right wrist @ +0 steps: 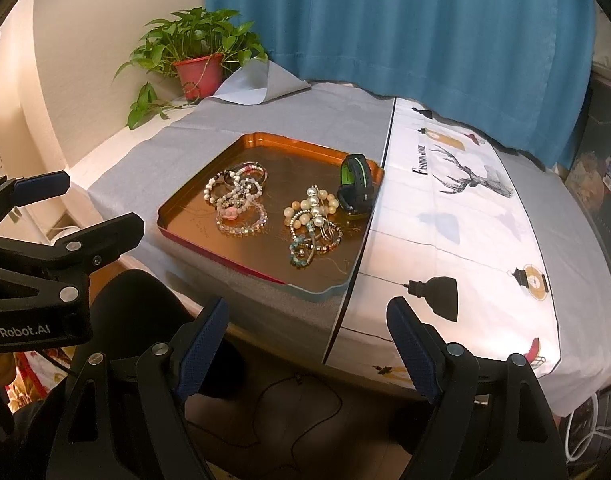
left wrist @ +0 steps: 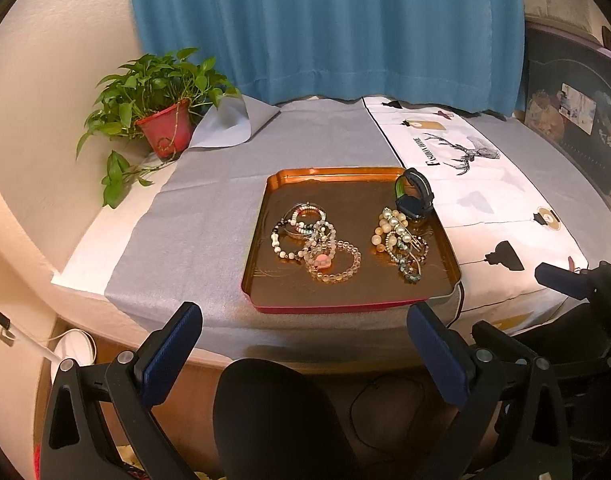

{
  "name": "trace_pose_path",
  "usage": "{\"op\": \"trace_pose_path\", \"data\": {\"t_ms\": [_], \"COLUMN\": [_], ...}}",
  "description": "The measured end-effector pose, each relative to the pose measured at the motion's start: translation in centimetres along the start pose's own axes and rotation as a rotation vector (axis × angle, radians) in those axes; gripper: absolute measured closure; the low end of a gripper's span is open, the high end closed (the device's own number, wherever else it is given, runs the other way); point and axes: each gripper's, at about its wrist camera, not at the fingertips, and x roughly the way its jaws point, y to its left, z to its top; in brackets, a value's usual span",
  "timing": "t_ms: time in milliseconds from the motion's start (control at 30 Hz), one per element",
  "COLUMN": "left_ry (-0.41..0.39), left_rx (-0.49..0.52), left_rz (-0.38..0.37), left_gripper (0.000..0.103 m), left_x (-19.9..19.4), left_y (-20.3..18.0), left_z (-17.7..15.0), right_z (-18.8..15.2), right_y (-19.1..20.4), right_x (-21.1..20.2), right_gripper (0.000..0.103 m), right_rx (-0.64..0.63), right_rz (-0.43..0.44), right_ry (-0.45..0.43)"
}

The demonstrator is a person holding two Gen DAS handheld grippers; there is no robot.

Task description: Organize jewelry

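Left gripper (left wrist: 305, 332) and right gripper (right wrist: 307, 328): both spread wide, nothing held, short of the orange metal tray (left wrist: 451, 264). Tangled bead bracelets (left wrist: 317, 244) lie inside it; one strand should be pinched singly, lifted slowly.

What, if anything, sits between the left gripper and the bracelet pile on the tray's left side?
Nothing visible. The left gripper, jaws open, hovers off the table's near edge; only bare grey cloth and the tray rim lie before the bracelet pile.
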Motion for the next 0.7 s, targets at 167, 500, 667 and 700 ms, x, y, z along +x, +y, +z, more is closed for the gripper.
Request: {"op": "trace_pose_path", "data": {"t_ms": [167, 500, 667, 700], "left_ry": [0.002, 0.01, 0.019, 0.02], "left_rx": [0.002, -0.001, -0.013, -0.012], "left_rz": [0.002, 0.028, 0.049, 0.049], "left_gripper": [0.001, 0.001, 0.001, 0.001], "left_x": [0.0, 0.4, 0.6, 0.6], "left_y": [0.0, 0.7, 1.1, 1.1], "left_z": [-0.1, -0.5, -0.5, -0.5], "right_z": [0.0, 0.1, 0.3, 0.3], "right_y": [-0.1, -0.2, -0.1, 0.0], "right_x": [0.0, 0.0, 0.2, 0.2], "right_gripper": [0.021, 0.021, 0.021, 0.021], "right_rx": [0.0, 0.0, 0.001, 0.002], "right_rz": [-0.001, 0.009, 0.009, 0.008], "right_ry": [0.002, -0.001, -0.001, -0.002]}}
